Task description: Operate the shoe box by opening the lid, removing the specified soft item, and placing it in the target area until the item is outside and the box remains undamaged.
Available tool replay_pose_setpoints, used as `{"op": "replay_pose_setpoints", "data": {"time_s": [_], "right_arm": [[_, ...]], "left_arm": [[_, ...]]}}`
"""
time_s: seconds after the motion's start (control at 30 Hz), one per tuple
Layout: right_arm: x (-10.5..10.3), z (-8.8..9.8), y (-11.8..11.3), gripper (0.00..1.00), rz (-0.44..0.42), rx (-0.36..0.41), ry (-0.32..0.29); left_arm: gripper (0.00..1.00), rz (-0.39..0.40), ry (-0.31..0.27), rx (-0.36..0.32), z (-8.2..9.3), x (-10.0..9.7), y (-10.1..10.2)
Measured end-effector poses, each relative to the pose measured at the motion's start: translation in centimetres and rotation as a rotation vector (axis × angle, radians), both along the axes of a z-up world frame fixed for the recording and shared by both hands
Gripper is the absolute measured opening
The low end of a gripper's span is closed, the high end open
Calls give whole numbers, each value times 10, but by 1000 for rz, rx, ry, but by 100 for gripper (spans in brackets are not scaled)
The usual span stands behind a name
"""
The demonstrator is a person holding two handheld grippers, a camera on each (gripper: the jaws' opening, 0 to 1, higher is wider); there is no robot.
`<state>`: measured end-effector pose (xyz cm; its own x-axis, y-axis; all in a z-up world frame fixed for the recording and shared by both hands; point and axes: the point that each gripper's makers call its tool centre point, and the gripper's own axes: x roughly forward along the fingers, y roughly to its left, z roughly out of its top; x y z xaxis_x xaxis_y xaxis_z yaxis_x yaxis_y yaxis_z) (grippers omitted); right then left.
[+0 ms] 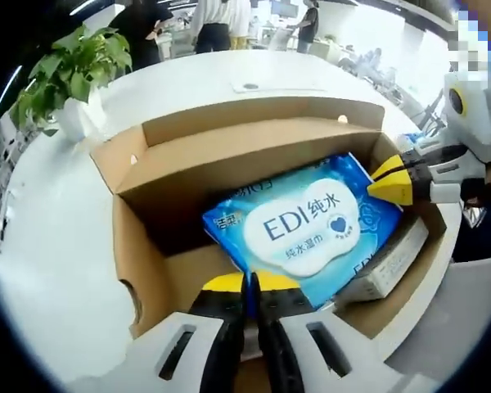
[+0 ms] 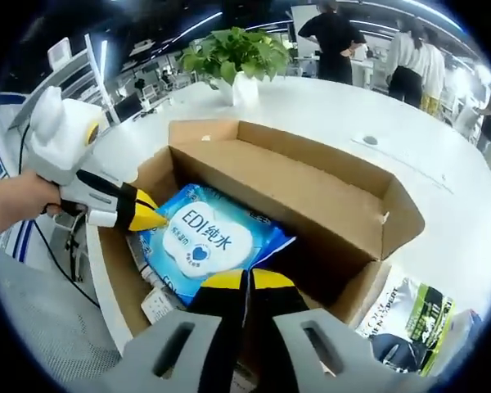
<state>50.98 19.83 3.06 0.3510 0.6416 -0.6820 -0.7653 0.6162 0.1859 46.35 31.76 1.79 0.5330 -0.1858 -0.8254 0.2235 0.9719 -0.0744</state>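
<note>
An open cardboard shoe box (image 1: 147, 246) sits on a white round table (image 1: 57, 246), its lid flap (image 1: 254, 147) folded back and upright along the far side. Inside the box, a blue pack of wet wipes (image 1: 311, 225) printed with "EDI" and Chinese characters lies tilted, propped on a white carton (image 1: 393, 266) beneath it.

In the left gripper view, the left gripper (image 1: 251, 286) rises from the bottom edge with its yellow-tipped jaws pressed together, nothing between them, at the near edge of the wipes pack. The right gripper (image 1: 389, 184) enters from the right side, its yellow tips meeting at the pack's far upper corner; whether they pinch the wrapper cannot be told.

In the right gripper view, the right gripper (image 2: 247, 282) shows its jaws closed together against the near corner of the wipes pack (image 2: 204, 241), which rests inside the shoe box (image 2: 311, 205). The left gripper (image 2: 147, 214), held by a person's hand (image 2: 16, 205), reaches in from the left, and its yellow tips touch the pack's left edge.

A potted green plant (image 2: 237, 53) stands on the table (image 2: 409, 172) beyond the box. A green and white pouch (image 2: 409, 315) lies on the table just beside the box. Several people (image 2: 335, 37) stand in the office behind.
</note>
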Motion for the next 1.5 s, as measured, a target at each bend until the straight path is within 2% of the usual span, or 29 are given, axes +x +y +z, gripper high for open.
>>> {"op": "replay_pose_setpoints", "data": {"time_s": [0.33,0.83,1.07,1.5], "right_arm": [[2,23,2,0,-34,70,-19],[-1,60,-4,0,-71,137,-27],[-9,79,-15,0,-109,184,-21],[-16,103,-46,0,-153,194,-53]], "left_arm": [[0,25,-62,-13,21,-4,0],[0,25,-142,-28,67,-8,-3],[0,11,-159,-39,83,-14,-11],[0,-45,-178,-61,107,-18,-41]]}}
